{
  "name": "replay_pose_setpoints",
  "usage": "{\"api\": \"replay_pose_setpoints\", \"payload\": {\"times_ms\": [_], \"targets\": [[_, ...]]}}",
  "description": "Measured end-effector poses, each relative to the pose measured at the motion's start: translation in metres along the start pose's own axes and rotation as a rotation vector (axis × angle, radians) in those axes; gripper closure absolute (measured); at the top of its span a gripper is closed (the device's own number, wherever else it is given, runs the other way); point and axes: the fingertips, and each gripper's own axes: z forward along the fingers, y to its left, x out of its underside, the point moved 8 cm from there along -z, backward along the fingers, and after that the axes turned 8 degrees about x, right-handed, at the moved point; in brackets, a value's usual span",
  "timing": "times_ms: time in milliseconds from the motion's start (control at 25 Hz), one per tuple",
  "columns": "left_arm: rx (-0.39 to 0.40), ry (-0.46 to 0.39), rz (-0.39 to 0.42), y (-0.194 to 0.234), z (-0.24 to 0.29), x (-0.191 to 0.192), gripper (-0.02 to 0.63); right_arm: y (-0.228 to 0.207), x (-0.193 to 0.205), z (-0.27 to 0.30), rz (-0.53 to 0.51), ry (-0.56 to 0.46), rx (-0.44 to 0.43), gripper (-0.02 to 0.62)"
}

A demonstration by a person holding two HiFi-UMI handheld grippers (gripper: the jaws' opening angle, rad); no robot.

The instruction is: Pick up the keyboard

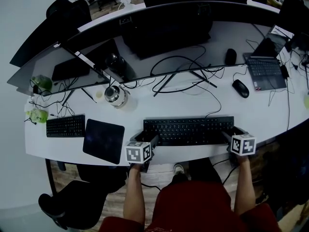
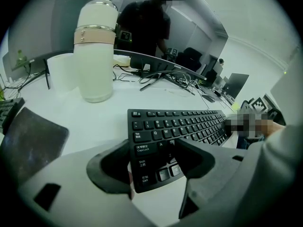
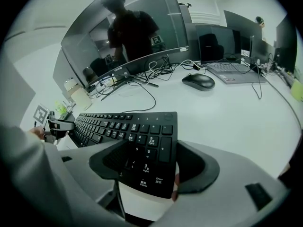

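The keyboard point(image 1: 188, 131) looks stiff and light; jaws of left gripper point(image 1: 150, 142) and right gripper point(image 1: 231, 136) clamp its ends, the sensible hold.

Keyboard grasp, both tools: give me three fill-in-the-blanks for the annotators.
The left tool is shut on the keyboard at its ____ Lock corner.
The right tool is shut on the opposite end, near a black ____ that lies before the laptop.
The white bottle stands beyond the ____ tool.
Missing words: Caps; mouse; left.
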Motion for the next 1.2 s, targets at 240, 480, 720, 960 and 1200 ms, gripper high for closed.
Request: {"api": "replay_pose_setpoints", "payload": {"times_ms": [240, 480, 720, 960, 1200], "targets": [[-0.021, -0.001, 0.017, -0.002, -0.001, -0.001, 0.316, 0.0, 0.002, -0.002, -0.003, -0.024, 0.006, 0.284], [-0.036, -0.014, 0.039, -0.007, -0.005, -0.004, 0.316, 0.001, 0.001, -0.008, -0.006, -0.05, 0.018, 0.284], [-0.044, -0.058, 0.068, -0.013, -0.01, -0.016, 0.316, -0.002, -0.005, -0.015, -0.005, -0.095, 0.029, 0.284], [-0.053, -0.12, 0.099, -0.02, -0.02, -0.034, 0.318, -0.003, -0.018, -0.026, 0.004, -0.144, 0.038, 0.284], [-0.062, -0.194, 0.139, -0.03, -0.034, -0.061, 0.318, -0.003, -0.039, -0.045, 0.005, -0.228, 0.039, 0.284]]}}
